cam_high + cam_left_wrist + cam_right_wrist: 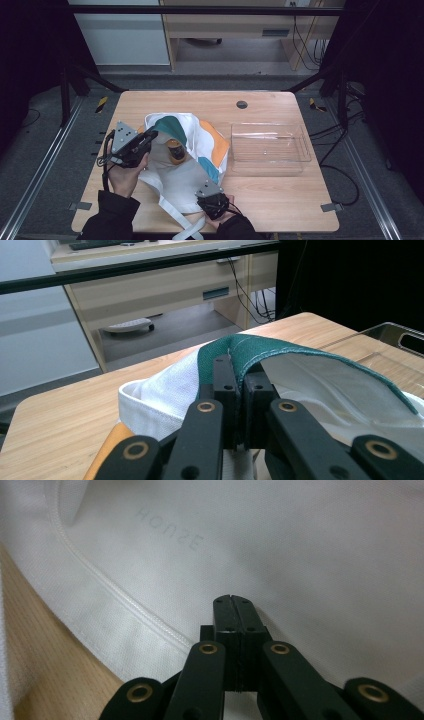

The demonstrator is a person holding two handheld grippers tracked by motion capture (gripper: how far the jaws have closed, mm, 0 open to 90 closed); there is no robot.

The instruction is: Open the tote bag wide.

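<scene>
White canvas tote bag [185, 165], teal and orange patches, open-mouthed, mid-table

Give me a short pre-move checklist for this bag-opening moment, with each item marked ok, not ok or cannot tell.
1. Left gripper clamped on the green rim of the tote bag: ok, jaws shut on the fabric.
2. Right gripper gripping the bag: cannot tell; jaws shut against the white cloth, no fold seen between them.
3. Bag mouth lifted open: ok, the rim is raised.
4. Jar reachable inside the bag: ok, it shows through the opening.
5. Clear tray free to receive things: ok, nothing in it.
6. Bag straps clear of the table edge: not ok, they hang over the near edge.
</scene>
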